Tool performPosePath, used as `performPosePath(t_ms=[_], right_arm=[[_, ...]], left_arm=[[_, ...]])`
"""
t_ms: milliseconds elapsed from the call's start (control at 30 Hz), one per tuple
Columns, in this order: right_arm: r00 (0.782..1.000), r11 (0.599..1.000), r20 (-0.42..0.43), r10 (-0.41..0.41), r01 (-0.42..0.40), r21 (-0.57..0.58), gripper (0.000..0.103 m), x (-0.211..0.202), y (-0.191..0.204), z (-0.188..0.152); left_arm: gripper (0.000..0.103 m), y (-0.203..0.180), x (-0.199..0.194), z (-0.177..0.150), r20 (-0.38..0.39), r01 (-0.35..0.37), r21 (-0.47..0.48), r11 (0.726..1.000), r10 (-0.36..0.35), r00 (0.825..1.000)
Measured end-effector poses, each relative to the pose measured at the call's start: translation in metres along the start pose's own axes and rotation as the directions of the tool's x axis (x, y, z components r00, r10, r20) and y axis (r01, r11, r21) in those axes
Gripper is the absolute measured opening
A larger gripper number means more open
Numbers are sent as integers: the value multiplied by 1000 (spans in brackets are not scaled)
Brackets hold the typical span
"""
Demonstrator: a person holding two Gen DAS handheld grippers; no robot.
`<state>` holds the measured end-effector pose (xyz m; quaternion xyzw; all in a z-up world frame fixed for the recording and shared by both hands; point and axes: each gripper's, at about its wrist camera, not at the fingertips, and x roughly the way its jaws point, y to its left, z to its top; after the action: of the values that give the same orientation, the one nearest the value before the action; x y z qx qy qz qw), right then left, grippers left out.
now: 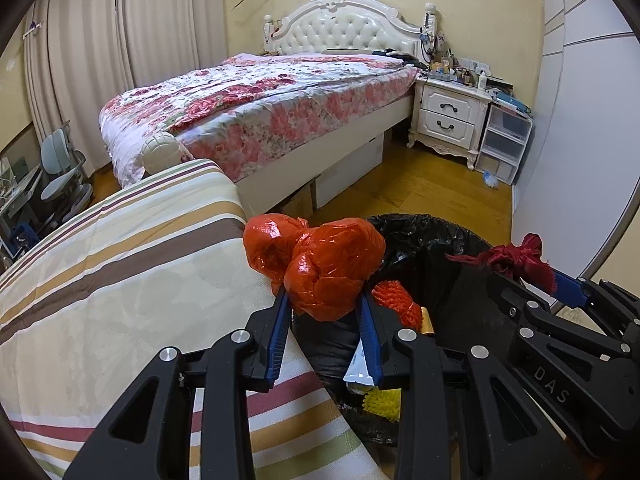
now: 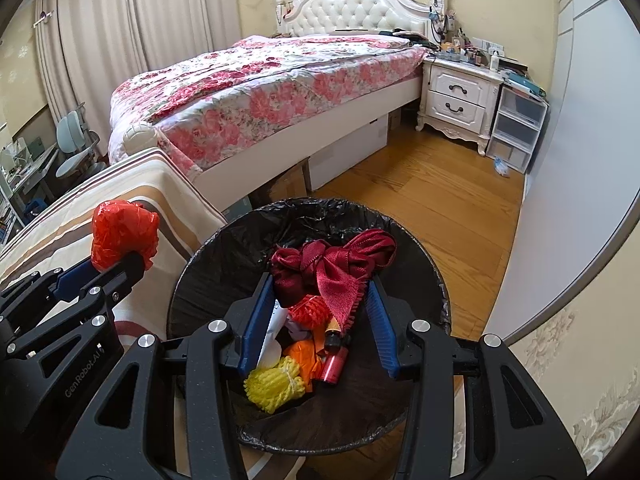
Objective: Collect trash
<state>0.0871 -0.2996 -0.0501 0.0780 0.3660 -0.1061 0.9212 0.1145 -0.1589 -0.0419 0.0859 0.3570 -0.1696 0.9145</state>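
Ok so here's where things stand. The left hand-held gripper [image 1: 325, 300] has its blue pads squeezed onto a crumpled red plastic bag [image 1: 320, 264], jaws fairly narrow, and the bag bulges out above the fingertips. In the left wrist view the bag sits right over the near-left edge of the trash bin [image 1: 424, 236], half above the striped cloth [image 1: 120, 264] that covers whatever the bin stands beside.

The right hand-held gripper [image 2: 320, 280] is clamped on a dark red ribbon bow [image 2: 332, 264], jaws only a bit wider than the left ones, with the frayed tail of the ribbon dangling between the fingers. From its own camera the bow hangs over the mouth of the bin, roughly dead centre. In the left view that same bow shows up at about 3 o'clock from the red bag, on the far side of the bin opening.

The bin has a black liner [image 2: 312, 212], and there's already stuff in the bottom: a yellow foam net [image 2: 272, 384], an orange-red net [image 2: 310, 310], something orange, a small red cylinder [image 2: 334, 366] and a bit of white paper.

Beyond the bin, at 12 o'clock, is a bed [image 2: 256, 92] with a floral cover, and a white nightstand [image 2: 460, 98] at about 2 o'clock on the wooden floor [image 2: 440, 208].
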Motion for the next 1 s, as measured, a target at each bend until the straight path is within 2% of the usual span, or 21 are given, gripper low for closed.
performPosePath(t_ms=[67,167,233,400,500,600,733,900,1000], right_arm=[[1000,1000,0,-2,2,2,47,2,-1,1],[1000,1000,10,-14,14,9,57,2,-3,0],[1000,1000,5,-13,13,12,57,3,-4,-1],[1000,999,5,-28,28,21,59,3,-10,0],[999,999,8,-43,43,29,67,1,-13,0],[999,998,7,-51,51,38,68,-1,-16,0],[997,996,17,-71,70,53,75,-6,-19,0],[996,995,34,-87,85,56,89,-13,-20,1],[993,993,46,-109,107,44,92,-19,-18,-1]], left_arm=[[34,-1,1,1,-6,5,-1,1000,-5,1000],[41,-2,1,2,-6,8,-3,1000,-8,1000],[54,-2,0,2,-2,7,-5,1000,-7,1000],[73,-2,-1,4,10,-2,-7,1000,2,1000],[76,-1,-2,5,18,-15,-6,1000,15,1000],[77,-1,-3,6,30,-33,4,999,33,999],[81,-2,-8,5,53,-75,22,997,73,996],[81,-1,-11,5,58,-79,23,997,77,995],[82,4,-14,5,59,-69,4,998,69,996]])
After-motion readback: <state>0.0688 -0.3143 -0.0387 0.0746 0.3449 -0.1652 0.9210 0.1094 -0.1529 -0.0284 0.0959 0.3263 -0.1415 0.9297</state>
